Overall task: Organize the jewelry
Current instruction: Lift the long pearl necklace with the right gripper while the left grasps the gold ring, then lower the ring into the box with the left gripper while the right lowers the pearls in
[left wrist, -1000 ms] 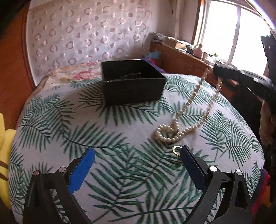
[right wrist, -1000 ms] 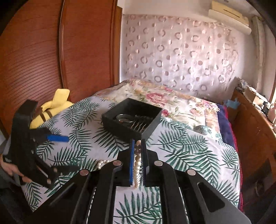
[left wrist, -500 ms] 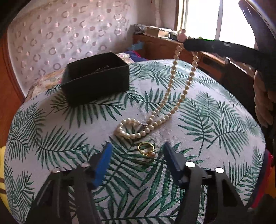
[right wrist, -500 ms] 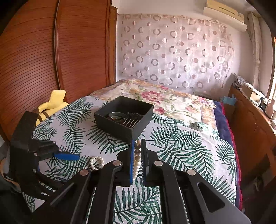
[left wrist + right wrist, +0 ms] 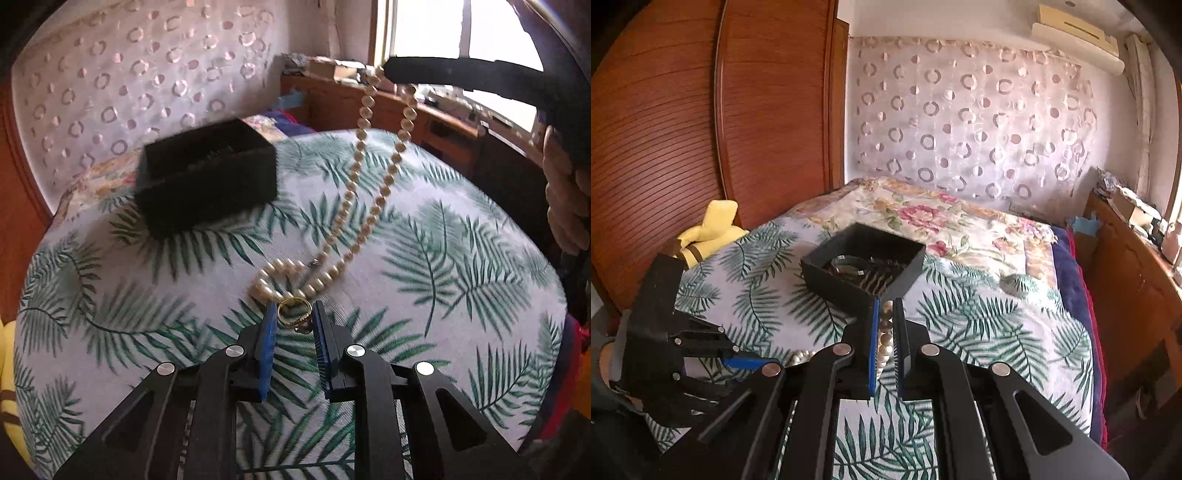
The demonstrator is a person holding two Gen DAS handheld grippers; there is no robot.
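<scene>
The left gripper (image 5: 294,320) brackets the gold ring (image 5: 293,311), jaws narrowed, seemingly not clamped. The right gripper (image 5: 885,310), jaws pinched, dangles the pearl necklace (image 5: 364,177) beside the black box (image 5: 863,264).

On the bed (image 5: 461,258), your left tool (image 5: 293,317) sits low with the ring (image 5: 293,312) between its fingers, and the coiled end of the pearl necklace (image 5: 295,275) lies on the cover just beyond that ring. From the coil the strand climbs up and to the right into your right tool (image 5: 885,314), which sits above the bed. The box (image 5: 207,177) stands farther back and left of the strand, holding a bangle (image 5: 847,265), and a cabinet (image 5: 369,107) runs along the bed's right side.
</scene>
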